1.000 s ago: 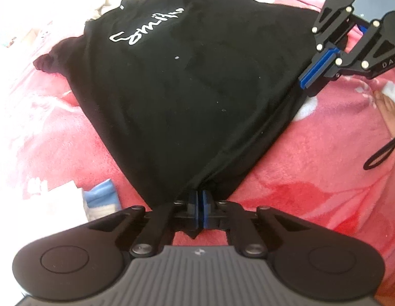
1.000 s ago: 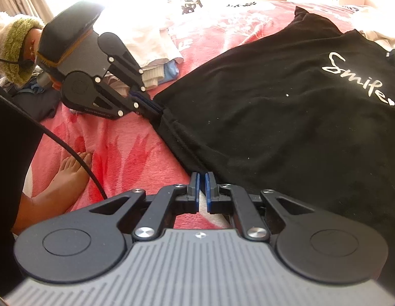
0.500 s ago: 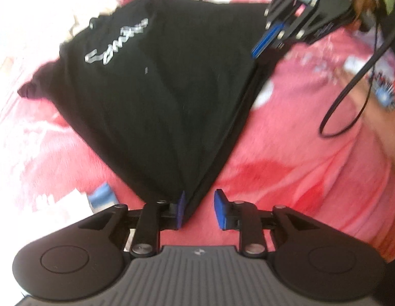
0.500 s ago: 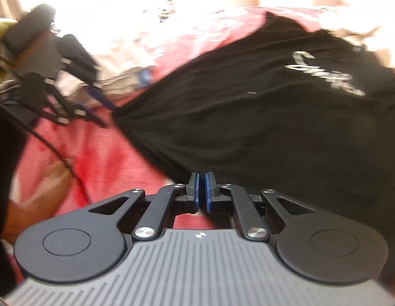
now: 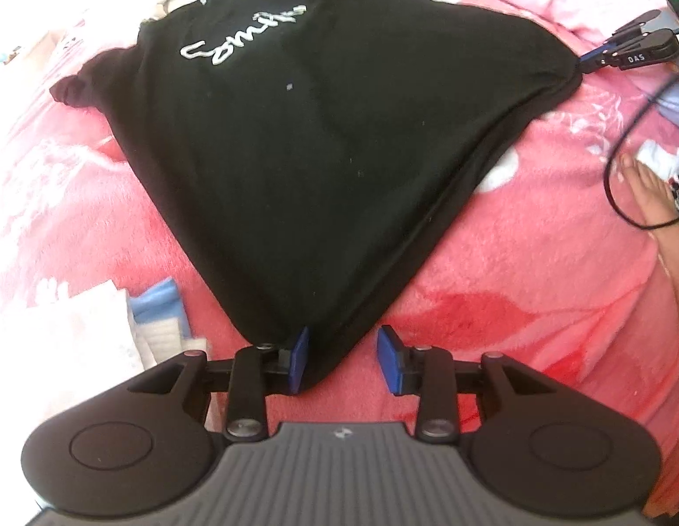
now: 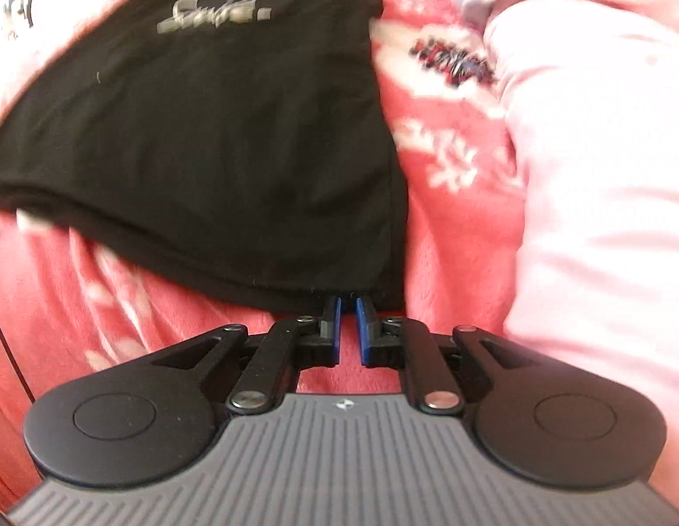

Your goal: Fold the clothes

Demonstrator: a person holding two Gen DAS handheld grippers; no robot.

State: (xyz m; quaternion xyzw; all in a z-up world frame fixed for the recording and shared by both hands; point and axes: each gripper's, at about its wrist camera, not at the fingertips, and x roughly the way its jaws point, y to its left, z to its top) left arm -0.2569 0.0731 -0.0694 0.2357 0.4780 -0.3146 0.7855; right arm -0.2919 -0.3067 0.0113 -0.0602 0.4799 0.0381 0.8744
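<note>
Black T-shirt [image 5: 321, 140] with white script lies spread flat on the fleecy red floral blanket [image 5: 514, 289], seemingly no fold made yet. Soft, limp knit. Left gripper [image 5: 346, 361] is opening, hem corner against one pad; right gripper [image 6: 348, 326], nearly pressed together, sits at the other corner, grip unclear.

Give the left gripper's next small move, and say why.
Probably back the left gripper off the black T-shirt. Its jaws are opening, the shirt's near corner lies loose between them on the pink blanket, and the right gripper pinches the far corner.
</note>
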